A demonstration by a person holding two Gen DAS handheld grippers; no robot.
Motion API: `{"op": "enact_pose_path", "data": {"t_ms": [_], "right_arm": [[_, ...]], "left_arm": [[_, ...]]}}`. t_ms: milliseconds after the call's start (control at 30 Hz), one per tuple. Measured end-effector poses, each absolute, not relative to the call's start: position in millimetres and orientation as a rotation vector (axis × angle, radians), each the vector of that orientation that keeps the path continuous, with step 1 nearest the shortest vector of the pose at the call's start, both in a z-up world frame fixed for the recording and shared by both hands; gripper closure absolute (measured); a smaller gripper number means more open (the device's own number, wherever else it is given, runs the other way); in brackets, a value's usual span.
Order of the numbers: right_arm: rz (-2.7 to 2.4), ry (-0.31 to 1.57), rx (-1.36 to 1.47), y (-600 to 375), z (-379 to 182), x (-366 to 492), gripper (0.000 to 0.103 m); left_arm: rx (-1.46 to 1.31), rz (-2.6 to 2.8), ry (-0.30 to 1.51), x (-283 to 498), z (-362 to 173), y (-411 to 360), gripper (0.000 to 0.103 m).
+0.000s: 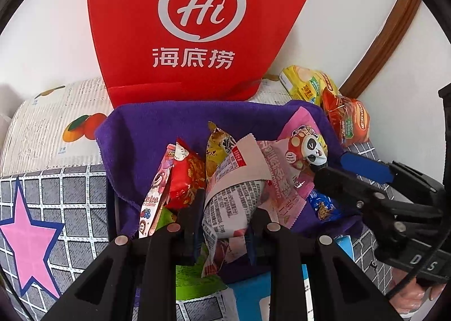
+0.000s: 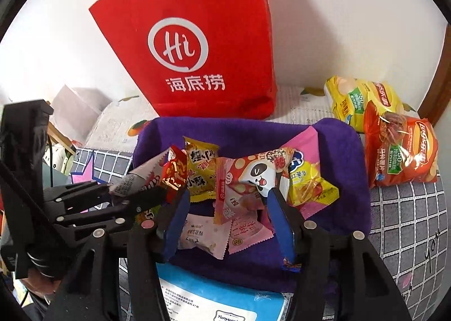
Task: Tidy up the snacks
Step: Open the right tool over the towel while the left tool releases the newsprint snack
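A purple cloth-lined box [image 1: 157,129] [image 2: 346,152] holds several small snack packets. My left gripper [image 1: 225,225] is shut on a white-and-pink printed packet [image 1: 234,194] over the box's left side; it also shows in the right wrist view [image 2: 135,180]. My right gripper [image 2: 228,214] is open, its blue pads [image 2: 177,216] on either side of pink packets [image 2: 242,225] under a panda-print packet [image 2: 256,177]. In the left wrist view the right gripper [image 1: 335,167] reaches in beside the panda packet [image 1: 307,146].
A red Haidilao paper bag [image 1: 197,25] [image 2: 197,47] stands behind the box against the wall. Yellow [image 2: 358,98] and orange [image 2: 400,146] chip bags lie at the right. A blue-white pack [image 2: 225,292] lies in front. A checked cloth [image 1: 70,202] covers the surface.
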State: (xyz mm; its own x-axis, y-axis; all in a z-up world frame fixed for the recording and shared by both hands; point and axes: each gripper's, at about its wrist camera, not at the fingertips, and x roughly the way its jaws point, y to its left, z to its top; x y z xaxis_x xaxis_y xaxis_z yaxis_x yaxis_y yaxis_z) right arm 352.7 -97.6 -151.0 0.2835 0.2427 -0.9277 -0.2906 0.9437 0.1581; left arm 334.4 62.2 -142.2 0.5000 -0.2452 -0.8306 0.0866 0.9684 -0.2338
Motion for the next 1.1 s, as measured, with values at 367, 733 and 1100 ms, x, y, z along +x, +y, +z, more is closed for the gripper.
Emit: {"op": "enact_pose_path", "data": {"t_ms": [367, 733, 1100], "right_arm": [[0.342, 1.242, -0.032, -102, -151, 355, 0.044], [0.339, 1.249, -0.042, -101, -153, 355, 0.044], [0.334, 1.242, -0.038, -104, -148, 354, 0.044]], "left_arm": [[-0.178, -0.192, 1.051, 338, -147, 62, 0.079], [-0.194, -0.198, 1.032, 336, -142, 65, 0.069], [-0.185, -0.201, 0.984, 331, -127, 61, 0.051]]}}
